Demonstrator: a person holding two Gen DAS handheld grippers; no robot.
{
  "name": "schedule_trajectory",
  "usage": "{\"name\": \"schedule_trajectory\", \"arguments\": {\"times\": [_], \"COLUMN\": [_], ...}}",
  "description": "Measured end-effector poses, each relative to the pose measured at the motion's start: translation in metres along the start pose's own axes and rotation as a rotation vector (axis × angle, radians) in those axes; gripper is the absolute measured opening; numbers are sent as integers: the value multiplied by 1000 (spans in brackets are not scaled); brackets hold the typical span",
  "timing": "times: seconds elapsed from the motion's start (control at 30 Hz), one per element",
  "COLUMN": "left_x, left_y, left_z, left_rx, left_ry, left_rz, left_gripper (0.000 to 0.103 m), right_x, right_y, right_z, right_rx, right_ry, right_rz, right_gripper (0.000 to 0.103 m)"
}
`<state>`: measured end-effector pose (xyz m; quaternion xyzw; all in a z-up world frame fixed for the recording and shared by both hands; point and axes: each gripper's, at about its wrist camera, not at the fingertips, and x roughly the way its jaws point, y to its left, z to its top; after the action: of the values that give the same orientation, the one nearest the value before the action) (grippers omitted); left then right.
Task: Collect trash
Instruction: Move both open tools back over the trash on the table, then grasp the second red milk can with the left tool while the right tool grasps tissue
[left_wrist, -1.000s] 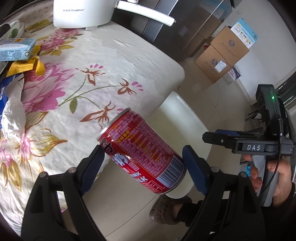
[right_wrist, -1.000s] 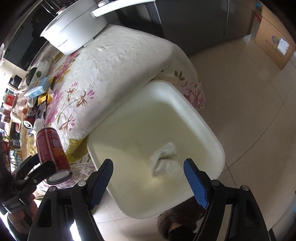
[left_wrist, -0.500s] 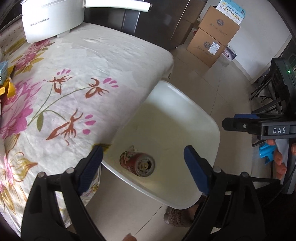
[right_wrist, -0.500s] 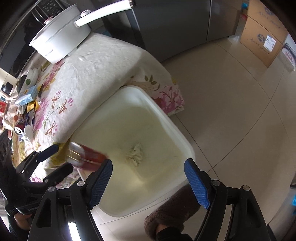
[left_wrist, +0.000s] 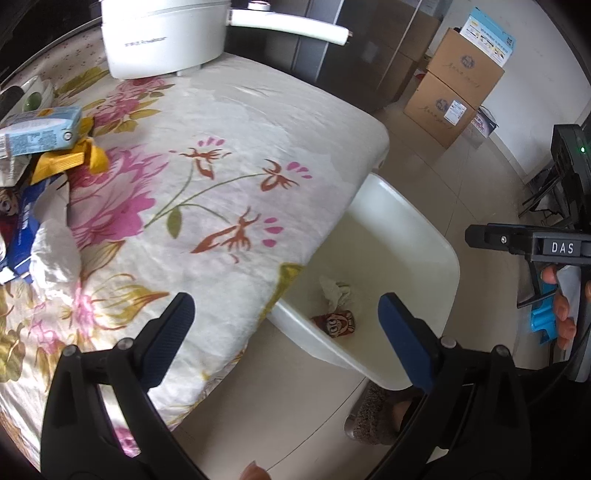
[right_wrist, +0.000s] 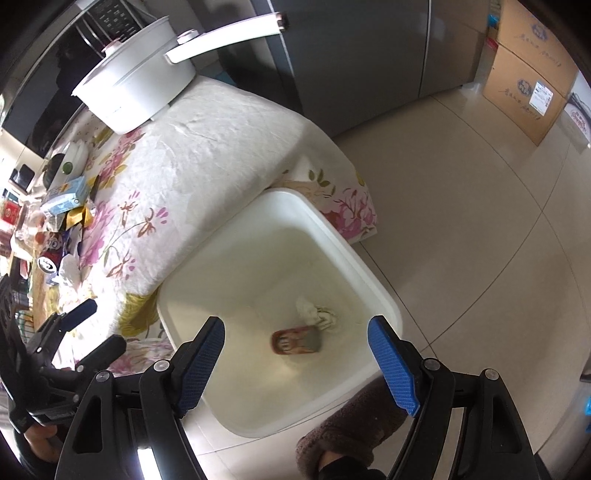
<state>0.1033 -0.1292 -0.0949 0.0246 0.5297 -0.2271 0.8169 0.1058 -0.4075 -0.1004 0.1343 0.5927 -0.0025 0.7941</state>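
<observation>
The red can (left_wrist: 334, 325), pinched between the left gripper's pads a second ago and tumbling through the air half a second ago, now lies on its side at the bottom of the white bin (left_wrist: 413, 221), and the left gripper (left_wrist: 286, 330) has swung back over the table edge with its jaws spread wide and nothing between them. Far to the left of that gripper, on the floral tablecloth (left_wrist: 207, 147), sits a heap of litter: a light blue carton (left_wrist: 40, 131), yellow wrappers (left_wrist: 66, 158), a blue packet (left_wrist: 24, 229) and a crumpled white tissue (left_wrist: 55, 251). Ahead and to the left stands a white pot (left_wrist: 162, 37) with a long handle. The bin sits on the floor just beyond the left gripper's right finger, tucked against the table's corner; in it, the can lies just beside a crumpled tissue wad (left_wrist: 336, 291). Further right, past the bin, the right gripper's side and the hand (left_wrist: 561, 306) holding it come into view. From the right wrist view, the right gripper (right_wrist: 295, 349) hovers directly above the bin (right_wrist: 369, 277), its blue pads held far apart and empty, with the can (right_wrist: 295, 339) and the wad (right_wrist: 316, 314) straight ahead between them. Off to its far right, cardboard boxes (right_wrist: 528, 74) are stacked on the tiled floor.
</observation>
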Motion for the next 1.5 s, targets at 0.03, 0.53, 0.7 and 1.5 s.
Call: {"name": "schedule_trajectory", "arguments": {"times": [0.03, 0.53, 0.7, 1.5], "left_x": [-5, -78, -97, -143], "left_y": [8, 125, 157, 233], "left_z": [-2, -31, -44, -78], "left_rx": [-15, -310, -384, -492], "left_ry": [-2, -48, -64, -128], "left_rz": [11, 165, 199, 351], "left_gripper": [99, 99, 99, 99], "right_x": [0, -5, 0, 98], "right_y": [4, 124, 173, 322], "right_z": [1, 12, 11, 14], "right_rx": [-5, -141, -195, -276], "right_ry": [-2, -28, -26, 69], "right_rz": [3, 102, 128, 207], "right_gripper": [81, 82, 83, 80]}}
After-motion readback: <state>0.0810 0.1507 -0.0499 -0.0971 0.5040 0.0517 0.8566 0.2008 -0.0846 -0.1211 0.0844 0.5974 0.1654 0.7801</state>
